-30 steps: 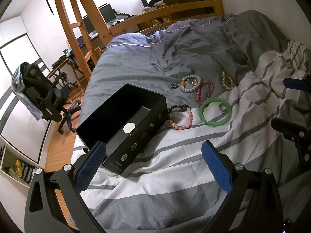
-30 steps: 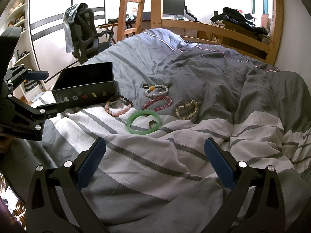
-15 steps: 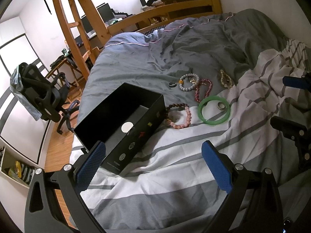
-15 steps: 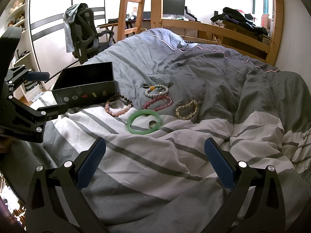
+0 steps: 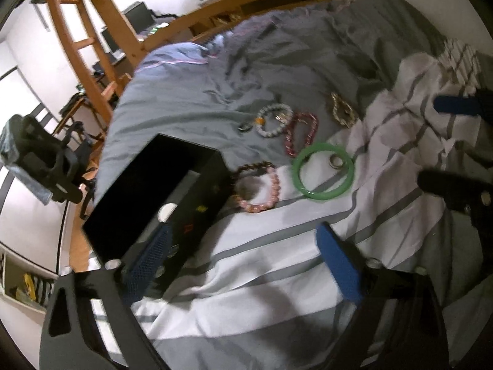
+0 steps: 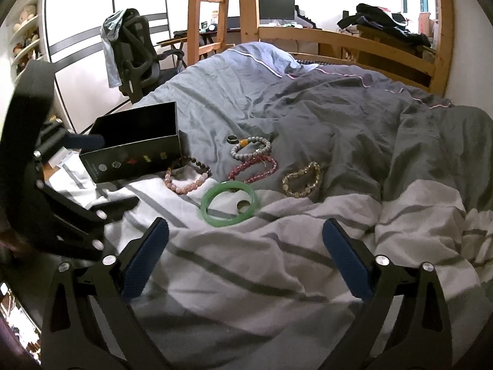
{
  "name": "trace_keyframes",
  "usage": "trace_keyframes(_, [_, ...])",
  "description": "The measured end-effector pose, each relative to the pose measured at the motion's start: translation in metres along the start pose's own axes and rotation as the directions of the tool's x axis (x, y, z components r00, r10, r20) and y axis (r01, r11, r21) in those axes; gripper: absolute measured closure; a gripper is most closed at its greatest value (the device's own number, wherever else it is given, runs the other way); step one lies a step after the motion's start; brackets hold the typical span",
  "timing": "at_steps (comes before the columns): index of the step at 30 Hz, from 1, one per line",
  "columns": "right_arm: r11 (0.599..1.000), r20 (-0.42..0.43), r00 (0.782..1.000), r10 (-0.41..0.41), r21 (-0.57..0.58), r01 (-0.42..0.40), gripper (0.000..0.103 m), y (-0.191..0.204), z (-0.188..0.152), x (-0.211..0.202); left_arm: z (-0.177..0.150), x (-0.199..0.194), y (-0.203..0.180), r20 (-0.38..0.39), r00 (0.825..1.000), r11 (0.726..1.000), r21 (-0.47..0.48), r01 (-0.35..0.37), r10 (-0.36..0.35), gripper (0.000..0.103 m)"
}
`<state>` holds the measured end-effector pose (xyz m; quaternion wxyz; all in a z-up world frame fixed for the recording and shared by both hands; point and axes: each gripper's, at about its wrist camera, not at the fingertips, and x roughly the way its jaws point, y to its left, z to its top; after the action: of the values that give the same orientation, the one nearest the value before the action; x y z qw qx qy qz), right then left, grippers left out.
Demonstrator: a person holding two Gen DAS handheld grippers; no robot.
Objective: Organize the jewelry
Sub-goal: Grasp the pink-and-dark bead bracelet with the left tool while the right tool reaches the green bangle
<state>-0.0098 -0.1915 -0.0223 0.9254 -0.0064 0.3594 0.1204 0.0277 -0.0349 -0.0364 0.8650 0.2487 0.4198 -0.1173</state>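
Note:
An open black box (image 5: 148,197) (image 6: 135,141) sits on the bed at the left. Beside it lie a pink bead bracelet (image 5: 257,189) (image 6: 188,177), a green bangle (image 5: 323,175) (image 6: 229,204) with a ring (image 5: 336,162) (image 6: 242,205) inside it, a dark red bracelet (image 5: 300,134) (image 6: 252,168), a grey bead bracelet (image 5: 274,120) (image 6: 251,148), a gold bracelet (image 5: 342,109) (image 6: 302,178) and a dark ring (image 5: 243,127) (image 6: 231,138). My left gripper (image 5: 246,265) is open and empty, near the box's front. My right gripper (image 6: 246,262) is open and empty, short of the bangle.
The bedding is a rumpled grey duvet (image 6: 308,98) and a striped white blanket (image 6: 246,265). A wooden bed frame and ladder (image 6: 215,15) stand behind. An office chair (image 6: 135,52) stands left of the bed, with shelves (image 6: 24,37) beyond.
My left gripper has moved forward toward the box and jewelry, and its view is blurred from motion. My right gripper has barely moved.

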Motion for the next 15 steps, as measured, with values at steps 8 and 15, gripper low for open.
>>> trace_keyframes(8, [0.999,-0.081,0.996,0.044,-0.007,-0.045,0.032,-0.011,0.023,0.044,0.014,0.039,-0.019,-0.078,0.997,0.998,0.066,0.016,-0.011,0.036])
trace_keyframes(15, [0.997,-0.148,0.986,0.073,-0.004,-0.074,0.039,-0.014,0.023,0.085,0.024,0.076,-0.018,-0.137,0.99,0.999,0.047,0.025,-0.019,0.054])
